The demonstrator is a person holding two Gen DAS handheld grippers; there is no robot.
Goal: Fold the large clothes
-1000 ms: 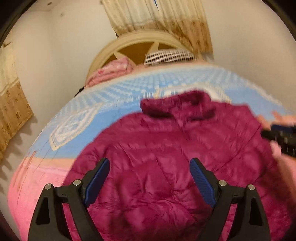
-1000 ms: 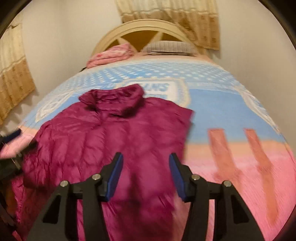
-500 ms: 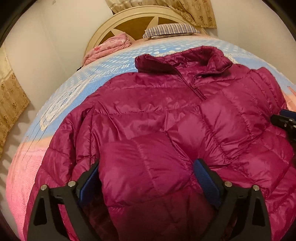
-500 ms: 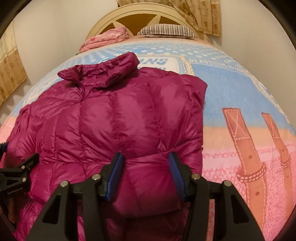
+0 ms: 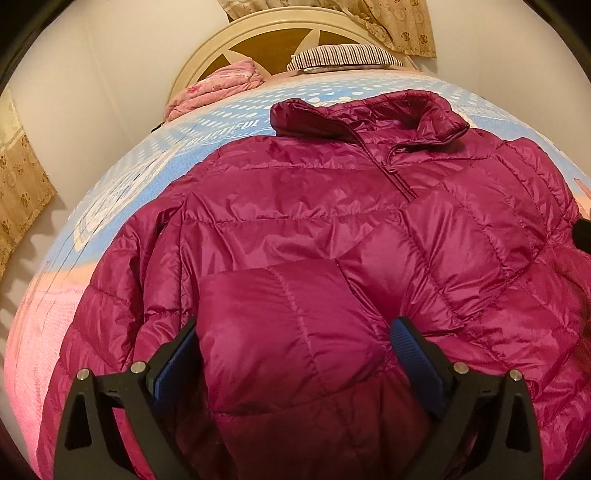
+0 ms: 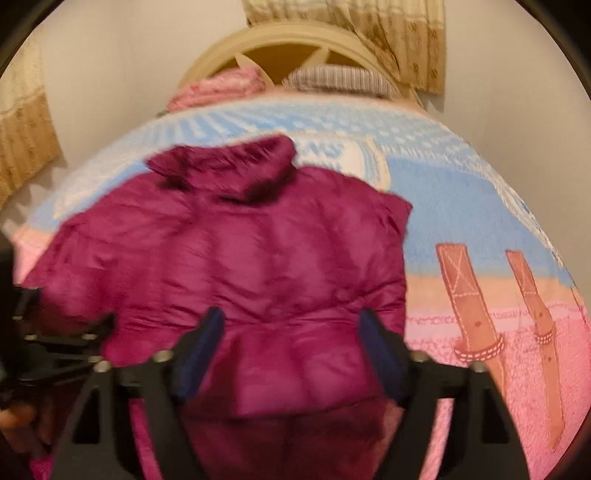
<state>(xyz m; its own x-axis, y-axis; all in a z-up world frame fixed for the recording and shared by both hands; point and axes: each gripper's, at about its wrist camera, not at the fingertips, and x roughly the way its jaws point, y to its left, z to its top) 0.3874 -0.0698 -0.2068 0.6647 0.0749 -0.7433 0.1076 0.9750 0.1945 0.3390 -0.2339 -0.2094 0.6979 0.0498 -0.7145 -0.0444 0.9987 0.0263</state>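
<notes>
A magenta quilted puffer jacket (image 5: 332, 229) lies front up on the bed, collar toward the headboard, with its sleeves folded in over the body. It also shows, blurred, in the right wrist view (image 6: 240, 258). My left gripper (image 5: 295, 339) is open, its blue pads on either side of a puffy folded section near the hem. My right gripper (image 6: 291, 332) is open, straddling the jacket's lower right part. The left gripper (image 6: 55, 343) shows at the left edge of the right wrist view.
The bed has a blue and pink patterned blanket (image 6: 480, 206). A folded pink quilt (image 5: 218, 85) and a striped pillow (image 5: 343, 57) lie by the cream headboard (image 5: 295, 26). Curtains (image 5: 22, 192) hang at the left and behind the headboard.
Both grippers came down close onto the jacket from higher up. The right gripper's jaws have widened in the last half second and its view is now blurred.
</notes>
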